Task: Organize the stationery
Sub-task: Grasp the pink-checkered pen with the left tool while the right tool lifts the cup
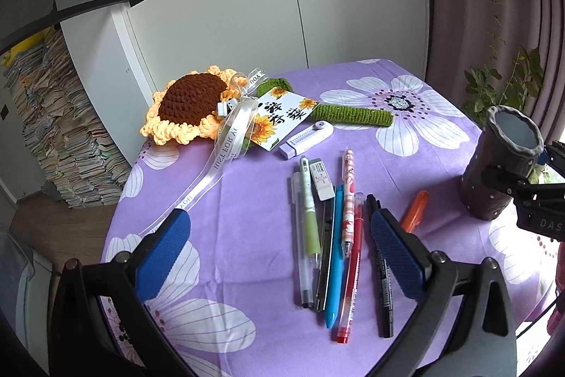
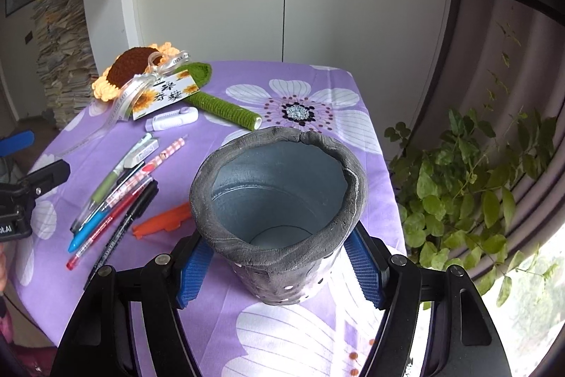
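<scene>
The right gripper [image 2: 279, 271] pinches the grey pen holder [image 2: 279, 196] between its blue pads, low on the wall; the holder stands upright on the purple floral tablecloth [image 2: 317, 87], near the table's right edge. The left gripper [image 1: 279, 257] is spread wide and holds nothing; it hangs over the row of pens [image 1: 328, 253] lying side by side at the near centre. An orange highlighter [image 1: 415, 211] lies between the pens and the holder.
</scene>
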The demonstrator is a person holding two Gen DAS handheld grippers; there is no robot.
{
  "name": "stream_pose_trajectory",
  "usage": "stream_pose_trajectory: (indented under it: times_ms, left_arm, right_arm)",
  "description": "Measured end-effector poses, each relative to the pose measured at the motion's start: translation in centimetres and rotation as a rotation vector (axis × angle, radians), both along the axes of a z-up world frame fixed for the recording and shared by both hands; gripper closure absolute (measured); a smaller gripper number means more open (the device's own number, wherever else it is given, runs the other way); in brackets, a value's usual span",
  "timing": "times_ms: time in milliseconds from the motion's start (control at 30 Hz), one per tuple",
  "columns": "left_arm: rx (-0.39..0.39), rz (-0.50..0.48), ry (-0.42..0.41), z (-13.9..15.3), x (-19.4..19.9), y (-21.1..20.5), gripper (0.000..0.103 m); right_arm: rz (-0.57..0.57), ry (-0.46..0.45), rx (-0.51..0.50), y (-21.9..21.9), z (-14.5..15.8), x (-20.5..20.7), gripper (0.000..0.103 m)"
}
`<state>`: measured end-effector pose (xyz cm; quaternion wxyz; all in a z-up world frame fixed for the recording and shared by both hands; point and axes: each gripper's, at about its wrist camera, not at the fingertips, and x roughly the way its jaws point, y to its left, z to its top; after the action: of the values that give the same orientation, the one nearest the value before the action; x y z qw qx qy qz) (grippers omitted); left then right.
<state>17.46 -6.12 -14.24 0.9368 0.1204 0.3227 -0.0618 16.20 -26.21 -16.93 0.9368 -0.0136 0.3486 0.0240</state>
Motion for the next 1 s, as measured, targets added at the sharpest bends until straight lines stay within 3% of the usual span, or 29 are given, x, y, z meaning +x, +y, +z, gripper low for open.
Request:
stream_pose_trajectory:
  times_ms: [133, 333, 533, 667, 800, 900, 967, 1000]
  left_arm:
    - [0.018, 0.017, -0.009, 0.3, -0.3, -0.5, 0.001]
    - [0.051, 0.031, 0.0, 0.0, -0.1, -1.6, 0.001]
    - [0.024, -0.023, 0.066, -0.8, 2.0, -3.1, 0.003]
    - [-0.001, -0.117, 0.141, -1.5, 4.7, -5.3, 0.022]
    - [0.021, -0.161, 0.217, -2.5, 8.0, -7.5, 0.04]
    - [0.019, -0.168, 0.291, -3.5, 10.5, -8.0, 0.056]
    - [0.004, -0.163, 0.341, -4.2, 11.7, -8.0, 0.073]
    - [-0.002, -0.161, 0.364, -4.5, 12.2, -8.0, 0.076]
  right_arm:
    - [0.057, -0.037, 0.055, -0.9, -0.4, 0.7, 0.031]
    - [0.105, -0.083, 0.06, -1.2, -1.2, 1.5, 0.031]
    - [0.113, -0.056, 0.12, -1.9, -1.8, 2.1, 0.031]
    - [0.114, -0.054, 0.099, -1.5, -1.9, 2.0, 0.031]
    - [0.115, -0.054, 0.109, -1.7, -1.9, 2.0, 0.031]
    - [0.114, -0.054, 0.098, -1.6, -1.9, 2.0, 0.031]
    - [0.114, -0.054, 0.102, -1.6, -1.9, 2.0, 0.031]
    - [0.114, -0.054, 0.105, -1.6, -1.9, 2.0, 0.031]
